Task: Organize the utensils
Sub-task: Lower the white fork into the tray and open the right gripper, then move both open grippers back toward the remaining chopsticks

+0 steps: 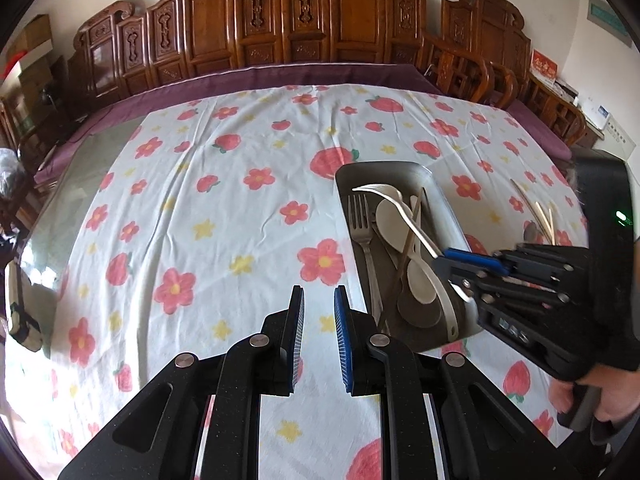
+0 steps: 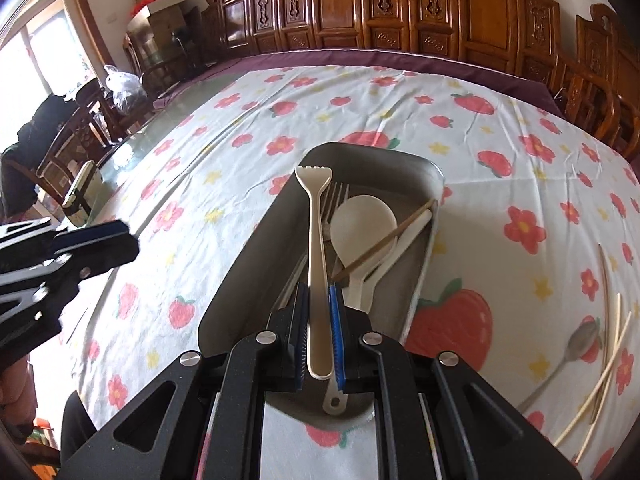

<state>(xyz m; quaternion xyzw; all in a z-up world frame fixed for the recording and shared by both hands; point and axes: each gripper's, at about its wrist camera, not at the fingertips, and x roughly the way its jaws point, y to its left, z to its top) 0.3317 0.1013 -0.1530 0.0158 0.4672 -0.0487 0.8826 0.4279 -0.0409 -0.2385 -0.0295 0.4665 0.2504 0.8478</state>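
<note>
**Flowered table, utensils in a grey tray**

Carved wooden chairs stand behind the table (image 2: 248,128). Right hand-held gripper (image 2: 319,312) clamps a white plastic fork (image 2: 316,240) above the grey tray (image 2: 240,264). Left hand-held gripper (image 1: 319,304) hovers narrowly open, holding nothing. Metal spoon (image 2: 576,344) and chopsticks (image 2: 604,376) lie beside the tray.

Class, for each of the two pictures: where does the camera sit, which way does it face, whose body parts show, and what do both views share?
Left wrist: rides the left gripper, jaws open and empty, facing across the floral tablecloth; the right gripper and the person's right hand show.
Right wrist: rides the right gripper, shut on the white plastic fork above the metal tray; the left gripper shows.
Shared: tray, fork, tablecloth, carved wooden screen.
</note>
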